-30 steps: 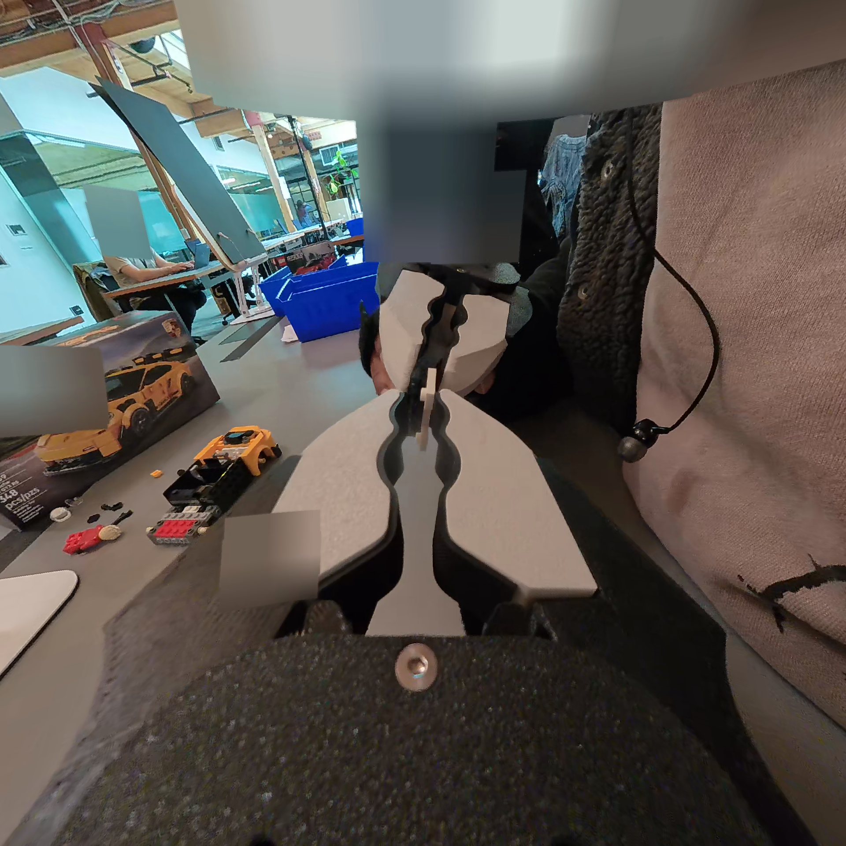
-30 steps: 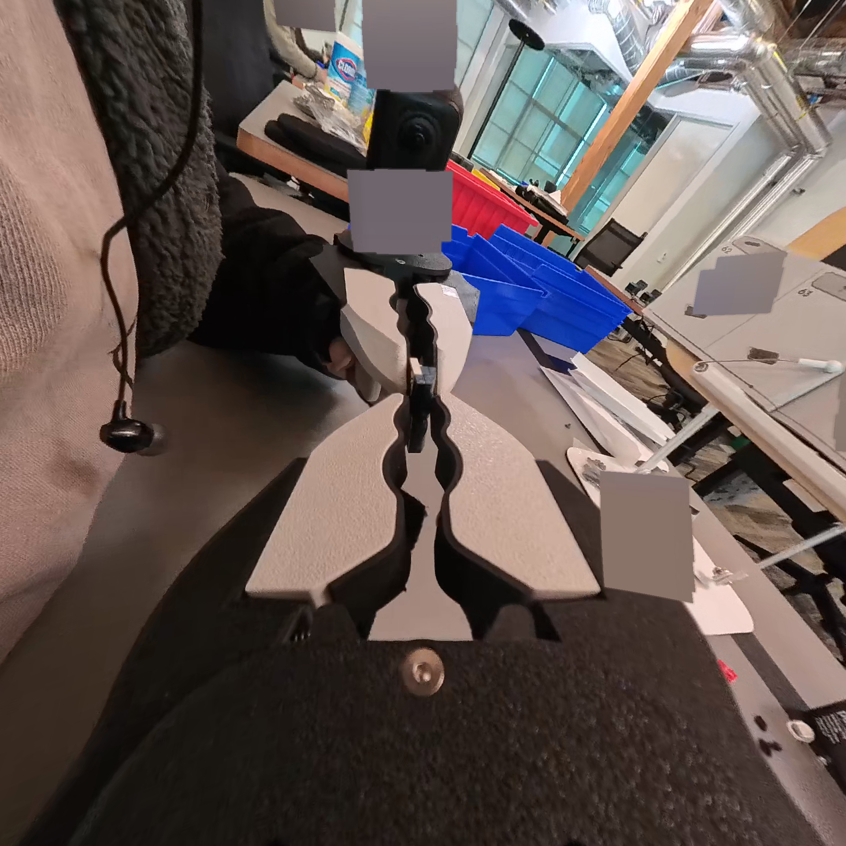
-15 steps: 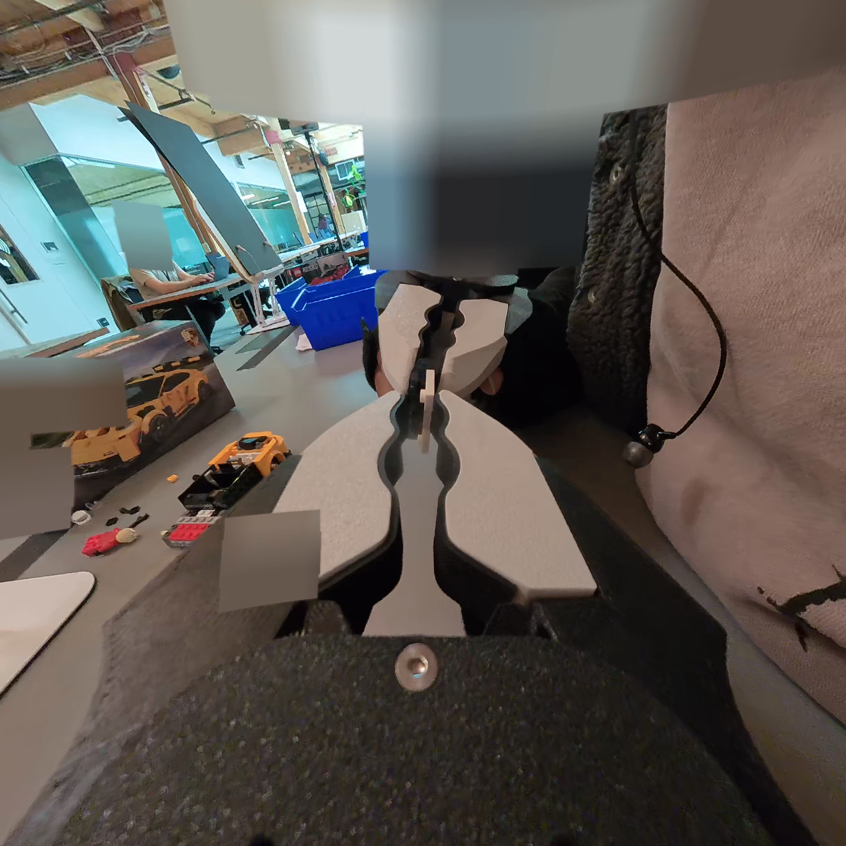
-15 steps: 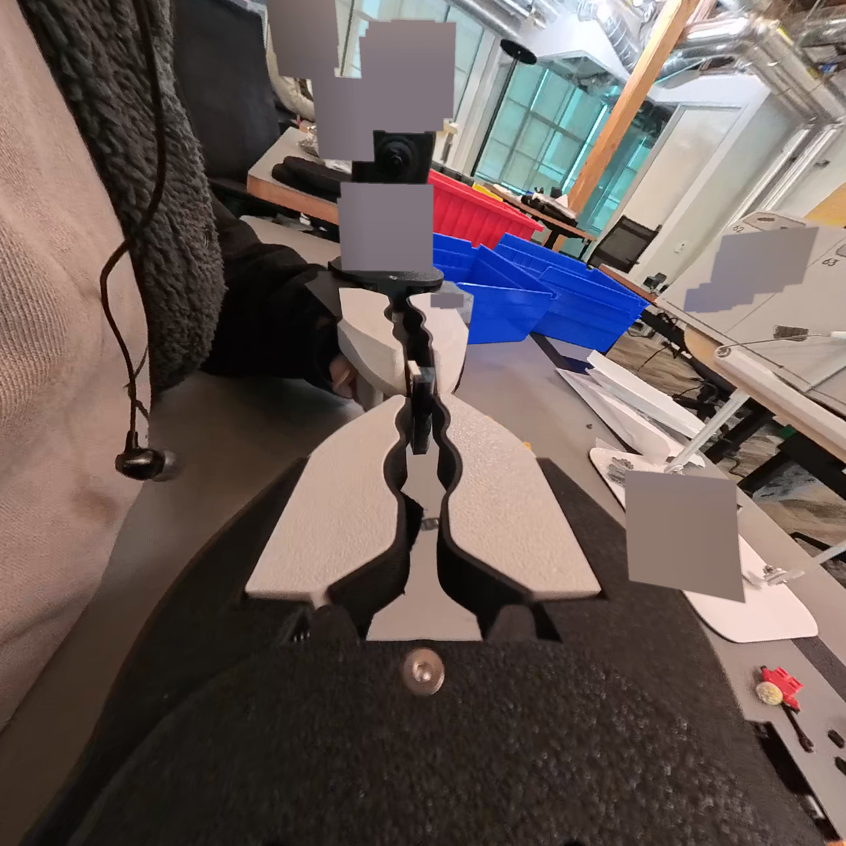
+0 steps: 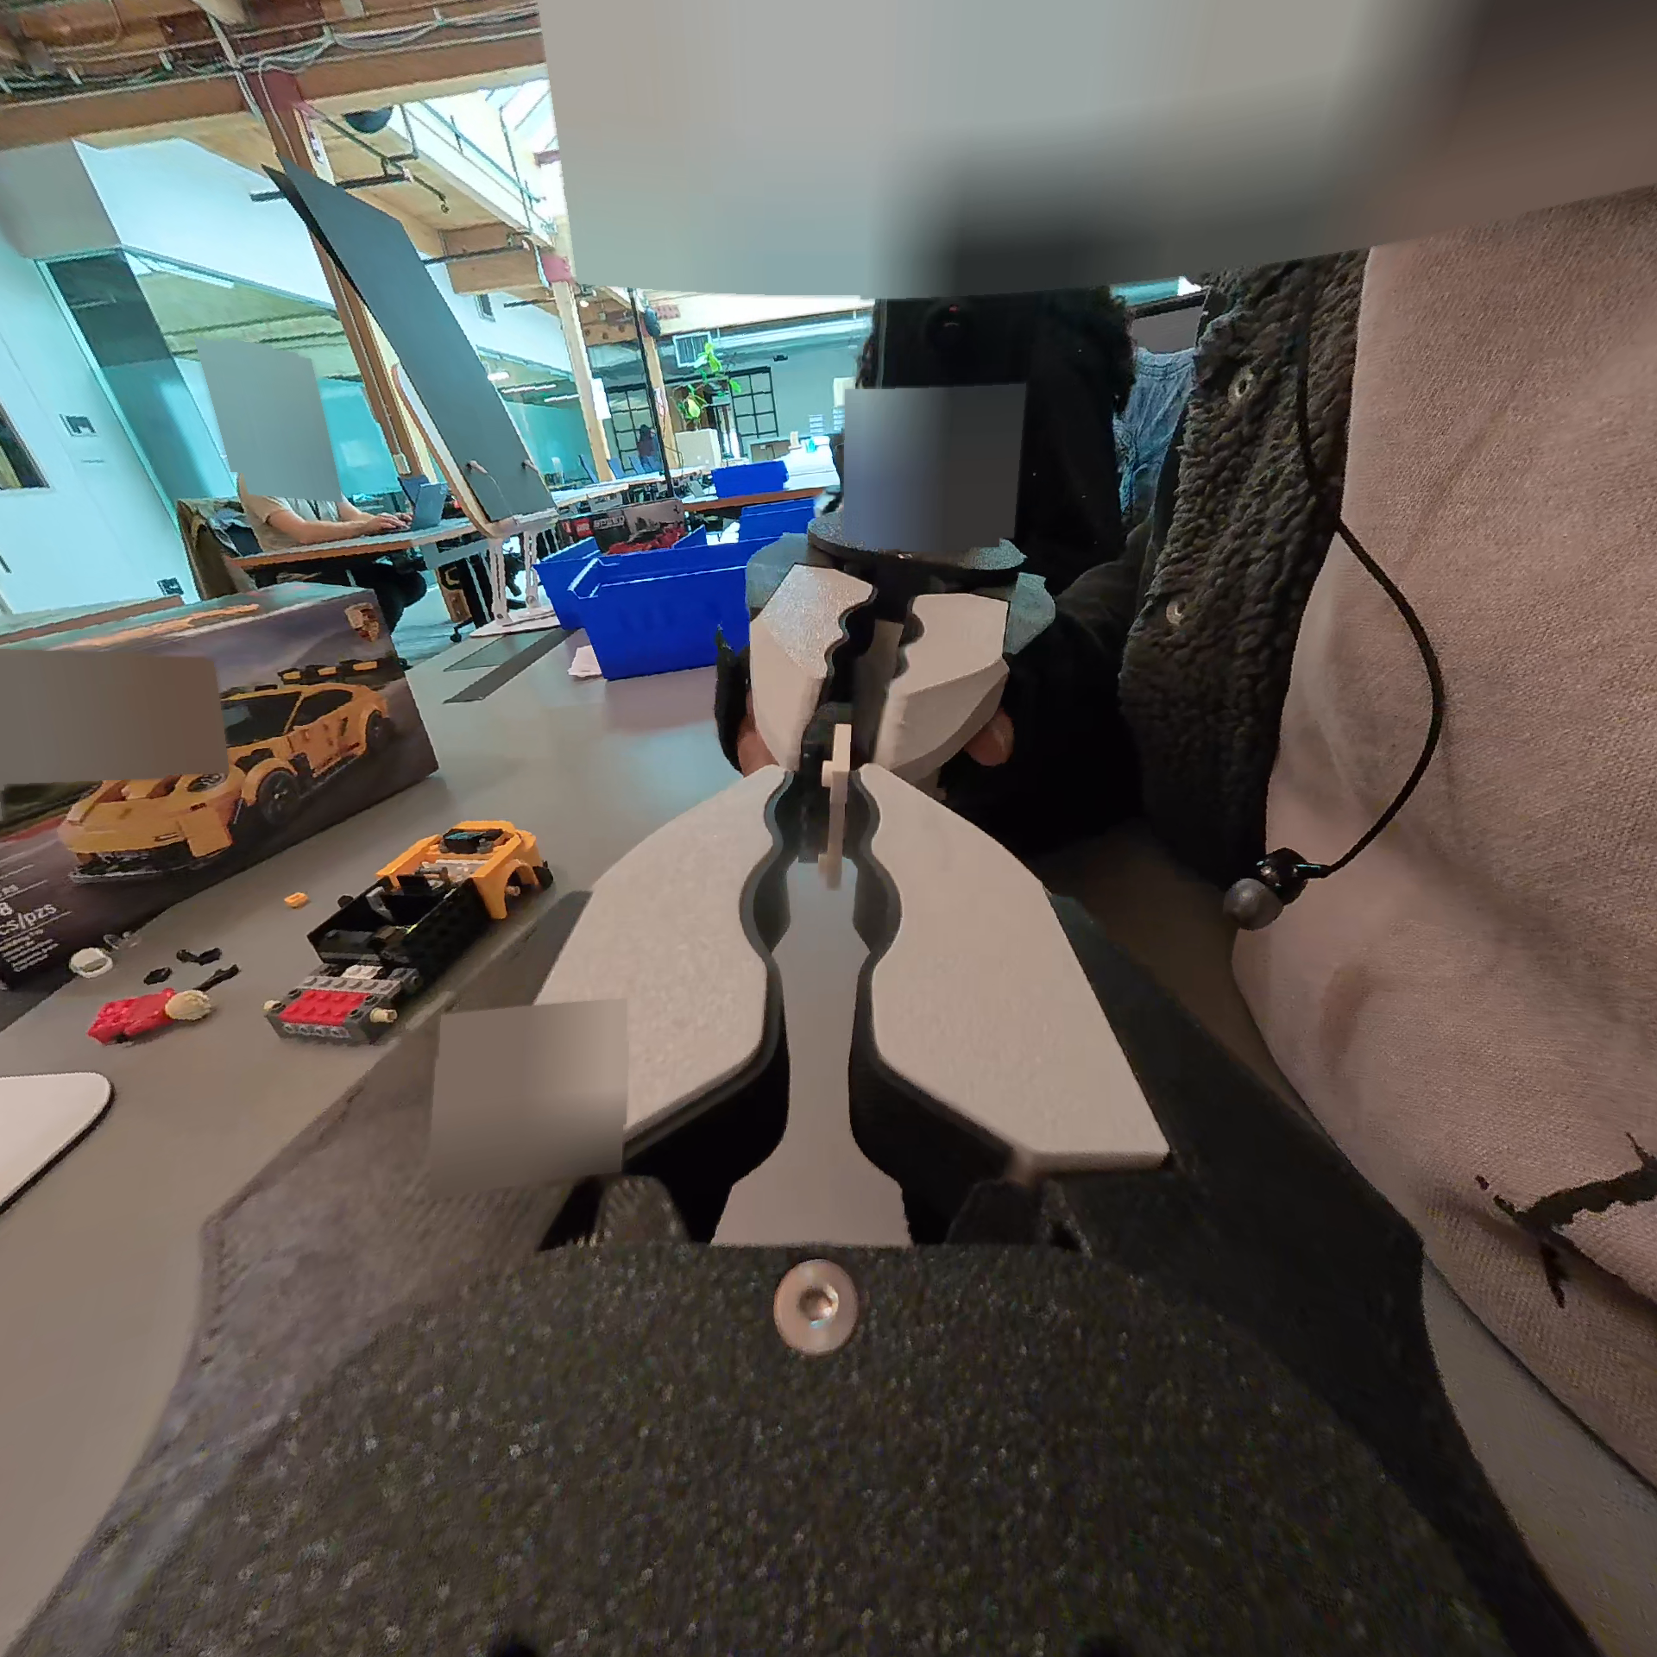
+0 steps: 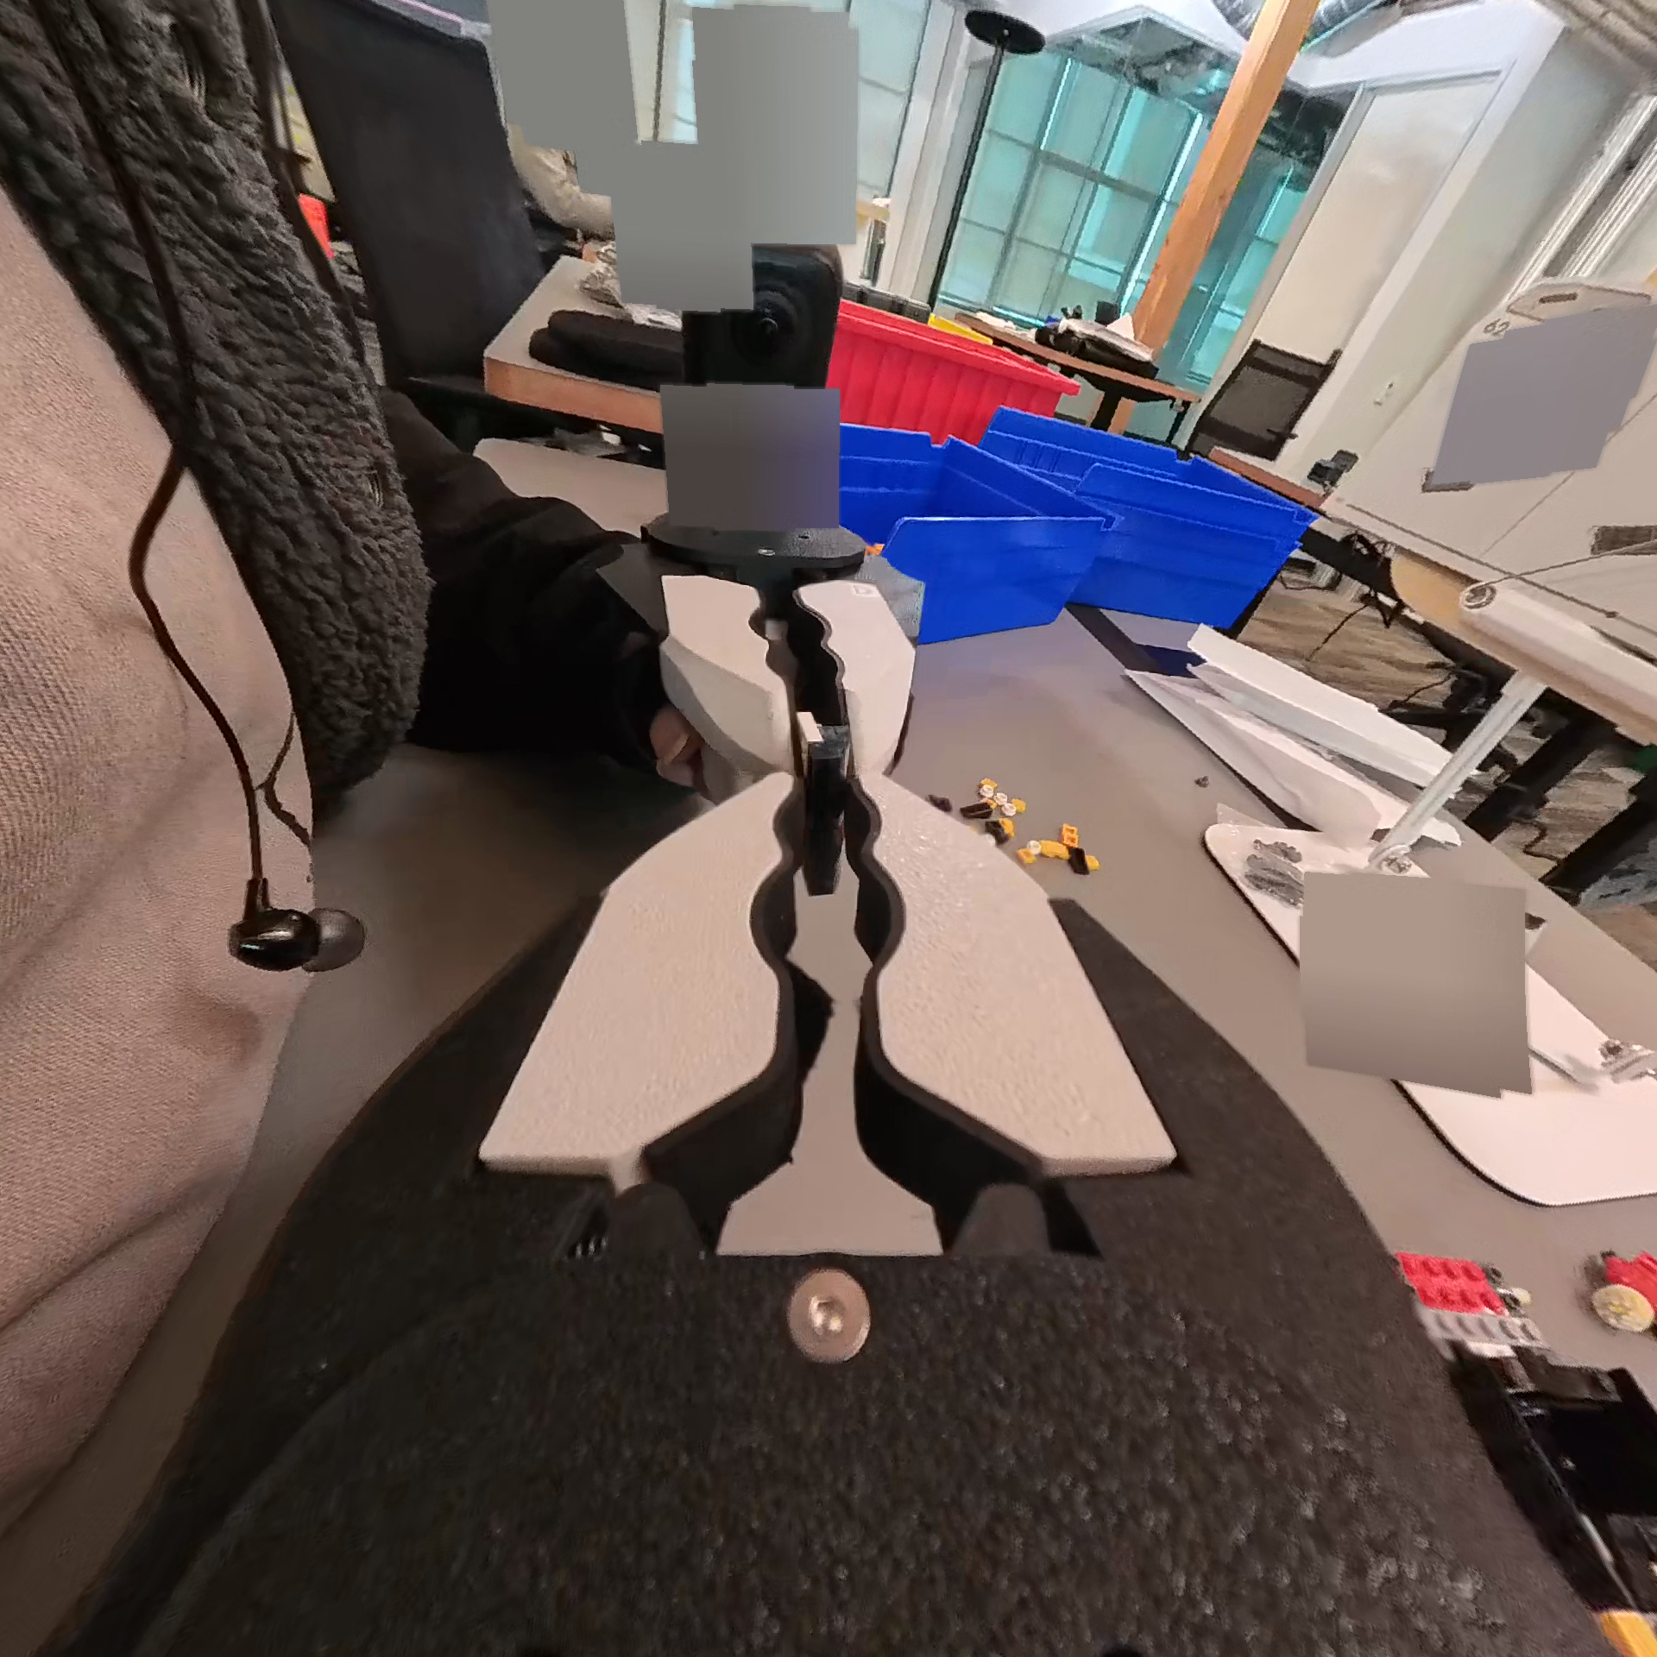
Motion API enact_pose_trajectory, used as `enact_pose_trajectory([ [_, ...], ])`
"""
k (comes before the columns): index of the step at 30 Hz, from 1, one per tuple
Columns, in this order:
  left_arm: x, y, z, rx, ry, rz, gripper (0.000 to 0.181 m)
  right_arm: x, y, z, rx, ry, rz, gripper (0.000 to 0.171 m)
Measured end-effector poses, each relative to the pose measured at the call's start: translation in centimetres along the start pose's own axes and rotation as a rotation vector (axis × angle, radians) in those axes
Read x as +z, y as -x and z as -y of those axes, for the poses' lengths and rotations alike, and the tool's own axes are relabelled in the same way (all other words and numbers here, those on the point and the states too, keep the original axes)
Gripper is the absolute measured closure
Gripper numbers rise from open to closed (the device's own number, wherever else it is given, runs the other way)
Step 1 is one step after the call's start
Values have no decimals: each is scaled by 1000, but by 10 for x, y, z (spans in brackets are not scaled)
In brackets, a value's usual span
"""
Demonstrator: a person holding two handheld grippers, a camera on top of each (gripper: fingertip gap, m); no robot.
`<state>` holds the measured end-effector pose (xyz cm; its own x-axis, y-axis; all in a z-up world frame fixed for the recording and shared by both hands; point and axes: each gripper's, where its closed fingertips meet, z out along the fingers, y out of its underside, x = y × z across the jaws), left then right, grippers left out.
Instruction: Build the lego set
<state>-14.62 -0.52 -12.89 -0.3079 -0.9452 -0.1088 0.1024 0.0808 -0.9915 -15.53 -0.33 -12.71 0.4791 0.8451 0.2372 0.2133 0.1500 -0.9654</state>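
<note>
Two grippers meet tip to tip above the desk (image 5: 583,744), joining small pieces.

Left gripper (image 5: 829,820) jaws are clamped on a thin white plate (image 5: 838,789); right gripper (image 6: 820,825) jaws are clamped on a black piece (image 6: 823,807), touching it. Both look light, stiff and slick, so pinch the flat faces. The half-built car (image 5: 430,906) sits at 9 o'clock.

**Q:** Which items carry print near the left gripper (image 5: 829,798)?

**A:** Two items.
- The set box (image 5: 296,717), to its left, has small lettering at the lower corner and a crest badge at the upper corner.
- A dark carton (image 5: 632,520), ahead-left behind the blue bins (image 5: 654,619), has a printed strip.

**Q:** And near the right gripper (image 6: 820,789)?

**A:** A white cabinet (image 6: 1381,466), far right, has two small characters near its top edge.
</note>
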Motion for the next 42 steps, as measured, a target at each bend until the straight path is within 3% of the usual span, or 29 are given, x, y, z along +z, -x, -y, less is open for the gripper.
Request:
enact_pose_trajectory([
  [30,-2,8,-31,-109,145,11,172,3,-8,-31,226,16,82,163],
  [38,-1,8,-28,-75,159,28,172,1,-8,-29,132,28,58,164],
  [42,-1,7,-25,-48,152,23,171,-3,-8,-19,-104,30,0,163],
])
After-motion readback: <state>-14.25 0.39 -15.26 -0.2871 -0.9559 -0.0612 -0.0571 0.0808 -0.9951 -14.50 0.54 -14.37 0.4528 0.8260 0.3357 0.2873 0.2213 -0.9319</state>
